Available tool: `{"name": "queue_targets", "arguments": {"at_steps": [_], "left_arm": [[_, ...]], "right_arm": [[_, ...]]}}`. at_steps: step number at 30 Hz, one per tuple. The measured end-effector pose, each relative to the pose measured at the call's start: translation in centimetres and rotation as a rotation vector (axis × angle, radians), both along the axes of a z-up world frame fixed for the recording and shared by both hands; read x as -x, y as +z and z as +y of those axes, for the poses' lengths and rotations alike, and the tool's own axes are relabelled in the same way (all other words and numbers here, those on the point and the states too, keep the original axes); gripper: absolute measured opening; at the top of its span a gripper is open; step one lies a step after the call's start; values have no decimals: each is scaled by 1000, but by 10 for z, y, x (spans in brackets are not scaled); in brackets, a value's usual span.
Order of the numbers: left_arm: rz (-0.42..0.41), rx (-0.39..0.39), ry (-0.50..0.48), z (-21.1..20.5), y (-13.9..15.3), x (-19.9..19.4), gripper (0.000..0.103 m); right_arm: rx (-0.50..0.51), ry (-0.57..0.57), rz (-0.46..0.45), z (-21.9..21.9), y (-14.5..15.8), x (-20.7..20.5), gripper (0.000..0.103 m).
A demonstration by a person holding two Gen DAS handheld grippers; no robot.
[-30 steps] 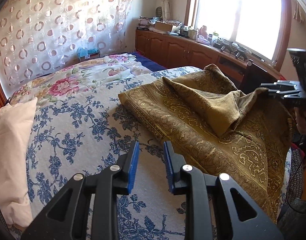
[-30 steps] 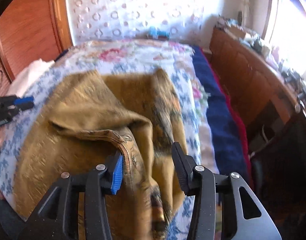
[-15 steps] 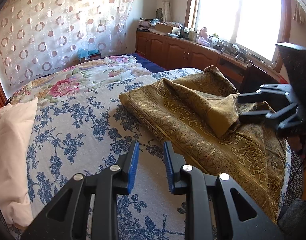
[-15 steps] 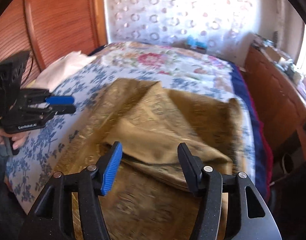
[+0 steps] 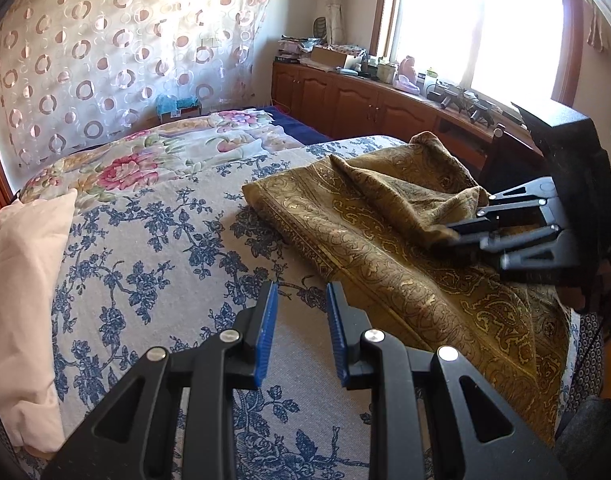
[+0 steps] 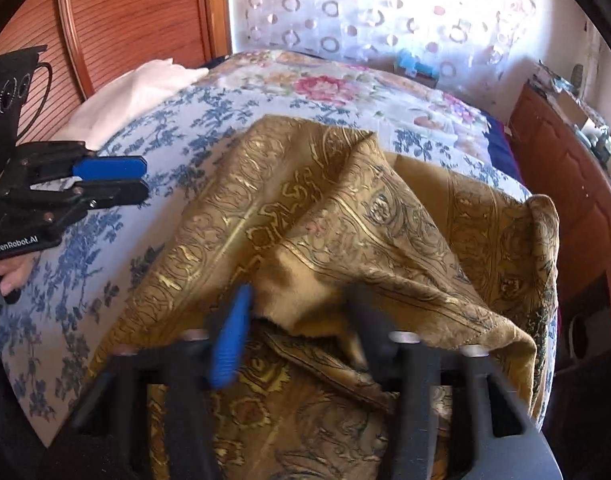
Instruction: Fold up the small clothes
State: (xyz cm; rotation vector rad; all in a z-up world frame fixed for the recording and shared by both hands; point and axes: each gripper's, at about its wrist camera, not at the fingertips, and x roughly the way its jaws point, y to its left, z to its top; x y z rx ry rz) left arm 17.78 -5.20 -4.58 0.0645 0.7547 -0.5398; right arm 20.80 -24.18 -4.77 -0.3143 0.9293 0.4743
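Note:
A golden-brown patterned cloth (image 5: 393, 240) lies crumpled on the blue-flowered bed cover (image 5: 153, 248), with one corner folded up over itself. My left gripper (image 5: 299, 312) is open and empty, hovering over the bed cover just left of the cloth's near edge. My right gripper (image 6: 297, 320) is open, its jaws straddling the folded-over corner of the cloth (image 6: 345, 240); it is blurred by motion. In the left wrist view the right gripper (image 5: 461, 236) reaches in from the right at that raised fold.
A white pillow (image 5: 21, 280) lies at the bed's left edge. A pink-flowered quilt (image 5: 153, 160) covers the far end. Wooden cabinets (image 5: 365, 108) with clutter stand under the window. A wooden wardrobe (image 6: 125, 32) stands behind the bed.
My right gripper has swung in over the cloth and dropped toward the folded corner, still open. My left gripper has stayed in place.

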Motion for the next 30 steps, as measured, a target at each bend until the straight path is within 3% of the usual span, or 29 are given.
{"name": "queue_targets", "arguments": {"at_steps": [2,6,10,15,19,24,30], "left_arm": [[-1,4,-2,0,0,1,23],[-3,6,-4,0,1,2,23],[-2,6,-4,0,0,2,23],[2,-2,2,-2,-1,2,23],[10,-10,13,-3,-2,0,23],[13,-18,14,-7,-1,1,23],[7,-41,4,-17,4,8,23]], "right_arm": [[-15,11,-4,-8,7,-1,7],[6,-36,-99,-32,41,-16,6],[60,-125,-179,-65,68,-54,6],[153,-269,-190,-101,64,-110,7],[176,-366,-170,-126,58,-125,41],[73,-336,-159,-137,59,-104,42],[55,-283,-149,-129,46,-90,42]]}}
